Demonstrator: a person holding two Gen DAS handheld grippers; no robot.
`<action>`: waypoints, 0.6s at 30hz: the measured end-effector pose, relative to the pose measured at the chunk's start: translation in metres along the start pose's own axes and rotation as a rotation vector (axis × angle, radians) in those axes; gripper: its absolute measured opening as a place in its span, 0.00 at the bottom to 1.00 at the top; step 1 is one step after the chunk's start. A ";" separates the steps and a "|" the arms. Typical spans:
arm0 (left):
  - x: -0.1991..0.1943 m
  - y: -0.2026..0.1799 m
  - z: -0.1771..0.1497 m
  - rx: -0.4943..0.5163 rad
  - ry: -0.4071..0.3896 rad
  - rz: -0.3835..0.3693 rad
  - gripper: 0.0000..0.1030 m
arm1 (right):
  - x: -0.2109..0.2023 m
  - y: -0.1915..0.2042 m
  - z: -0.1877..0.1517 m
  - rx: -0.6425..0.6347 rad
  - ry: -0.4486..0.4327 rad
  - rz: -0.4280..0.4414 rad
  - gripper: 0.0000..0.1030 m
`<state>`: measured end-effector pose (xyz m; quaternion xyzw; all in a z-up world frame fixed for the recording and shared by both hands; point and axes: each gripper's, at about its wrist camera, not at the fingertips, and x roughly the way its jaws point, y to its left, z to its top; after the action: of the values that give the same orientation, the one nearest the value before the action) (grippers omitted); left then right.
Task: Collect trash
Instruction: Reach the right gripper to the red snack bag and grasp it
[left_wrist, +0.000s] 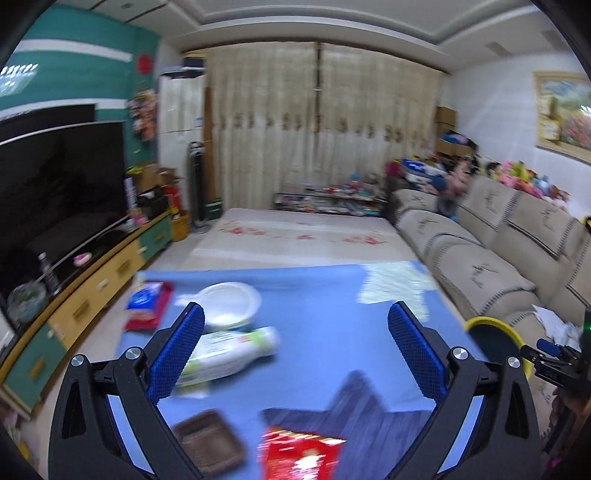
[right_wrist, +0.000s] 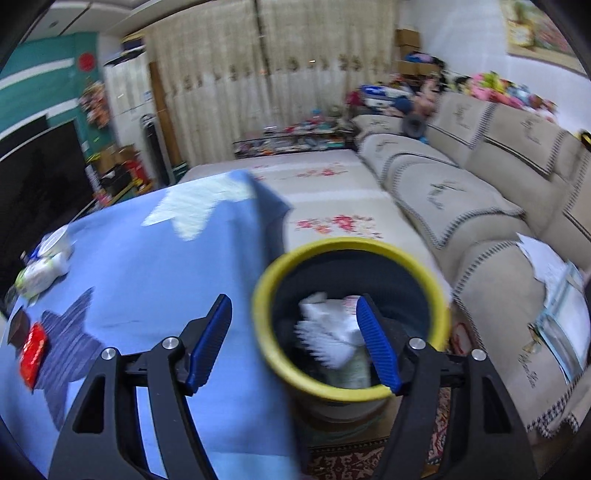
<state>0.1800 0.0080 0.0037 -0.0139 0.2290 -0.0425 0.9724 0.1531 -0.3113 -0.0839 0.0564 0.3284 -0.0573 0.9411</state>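
Blurred white trash (right_wrist: 328, 332) in bin (right_wrist: 266, 280)

You stood in a home living room: a long beige sofa (left_wrist: 491, 254) ran along one wall with plush toys (left_wrist: 524, 179) piled on its back, a big TV (left_wrist: 62, 192) sat on a low cabinet (left_wrist: 92, 291) opposite, drawn curtains (left_wrist: 317, 125) closed the far end, and a framed painting (left_wrist: 565, 110) hung above.

Blue tablecloth (left_wrist: 314, 295) is bare mid-table; left of that a white plastic bottle (left_wrist: 229, 350) and, I think, a white bowl (left_wrist: 231, 304) crowd it.
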 end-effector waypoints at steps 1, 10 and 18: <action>-0.002 0.017 -0.004 -0.009 -0.009 0.038 0.95 | 0.002 0.014 0.002 -0.016 0.006 0.024 0.65; 0.002 0.139 -0.033 -0.141 -0.087 0.290 0.95 | 0.017 0.179 -0.005 -0.193 0.117 0.351 0.65; 0.026 0.168 -0.059 -0.174 -0.046 0.310 0.95 | 0.015 0.267 -0.041 -0.345 0.209 0.401 0.65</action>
<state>0.1900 0.1723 -0.0687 -0.0633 0.2089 0.1283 0.9674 0.1785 -0.0431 -0.1068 -0.0352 0.4108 0.1929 0.8904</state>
